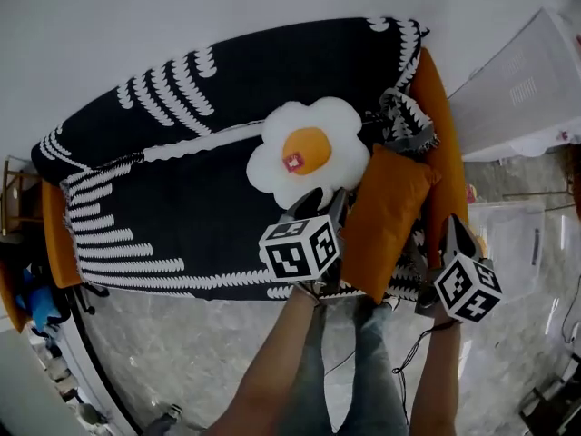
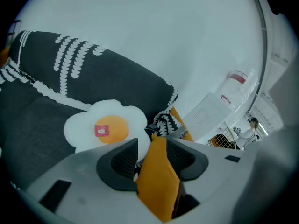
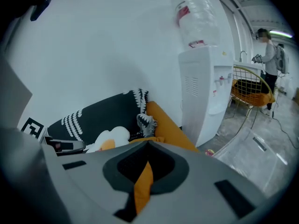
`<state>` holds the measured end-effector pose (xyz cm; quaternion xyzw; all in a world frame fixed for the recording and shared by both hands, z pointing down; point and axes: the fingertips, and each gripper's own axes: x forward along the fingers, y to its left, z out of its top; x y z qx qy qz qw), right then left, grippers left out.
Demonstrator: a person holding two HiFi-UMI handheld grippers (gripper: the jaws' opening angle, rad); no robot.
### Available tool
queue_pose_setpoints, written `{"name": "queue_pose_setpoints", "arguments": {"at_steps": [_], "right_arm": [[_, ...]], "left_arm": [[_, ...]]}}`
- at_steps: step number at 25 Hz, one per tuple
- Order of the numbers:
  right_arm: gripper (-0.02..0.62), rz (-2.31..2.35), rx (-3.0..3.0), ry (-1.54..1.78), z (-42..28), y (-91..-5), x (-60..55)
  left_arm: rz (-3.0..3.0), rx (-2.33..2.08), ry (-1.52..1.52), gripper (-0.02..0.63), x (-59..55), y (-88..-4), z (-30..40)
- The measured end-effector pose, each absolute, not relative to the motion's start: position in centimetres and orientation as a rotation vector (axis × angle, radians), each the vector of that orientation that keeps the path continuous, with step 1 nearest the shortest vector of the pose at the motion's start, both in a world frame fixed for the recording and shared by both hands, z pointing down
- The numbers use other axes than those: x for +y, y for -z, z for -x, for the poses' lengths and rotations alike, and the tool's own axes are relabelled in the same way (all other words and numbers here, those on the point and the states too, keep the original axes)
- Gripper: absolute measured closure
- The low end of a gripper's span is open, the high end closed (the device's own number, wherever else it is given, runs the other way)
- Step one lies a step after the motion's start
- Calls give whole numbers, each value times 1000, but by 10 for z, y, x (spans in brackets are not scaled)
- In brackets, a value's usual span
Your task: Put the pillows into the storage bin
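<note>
An orange pillow [image 1: 386, 218] hangs at the sofa's right end, held from both sides. My left gripper [image 1: 334, 214] is shut on its left edge, and the orange fabric [image 2: 159, 181] fills the gap between the jaws. My right gripper [image 1: 450, 232] is shut on the other edge, where a thin orange fold [image 3: 144, 183] shows between its jaws. A fried-egg pillow [image 1: 307, 151] lies on the seat behind, also in the left gripper view [image 2: 105, 125]. A black-and-white patterned pillow [image 1: 406, 121] leans in the sofa's corner. The clear storage bin [image 1: 508, 234] stands on the floor to the right.
A black-and-white throw [image 1: 182, 198] covers the orange sofa [image 1: 436, 107]. A white water dispenser [image 1: 526, 89] stands right of the sofa, behind the bin. A wire chair [image 3: 247, 85] and a person [image 3: 268, 55] are farther off. My legs [image 1: 363, 371] stand on the marble floor.
</note>
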<state>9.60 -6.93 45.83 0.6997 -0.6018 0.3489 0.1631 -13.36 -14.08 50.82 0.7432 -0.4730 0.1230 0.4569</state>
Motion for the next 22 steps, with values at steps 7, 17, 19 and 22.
{"name": "queue_pose_setpoints", "arguments": {"at_steps": [7, 17, 19, 22], "right_arm": [[594, -1897, -1729, -1034, -37, -493, -87], [594, -1866, -1706, -1078, 9, -529, -119], [594, -1858, -1707, -1087, 19, -534, -129], [594, -1845, -1713, -1094, 47, -536, -144]], "left_arm": [[-1802, -1180, -416, 414, -144, -554, 191], [-1750, -1203, -483, 414, -162, -596, 256], [-1766, -1232, -515, 414, -173, -598, 270], [-1788, -1259, -593, 414, -190, -603, 301]]}}
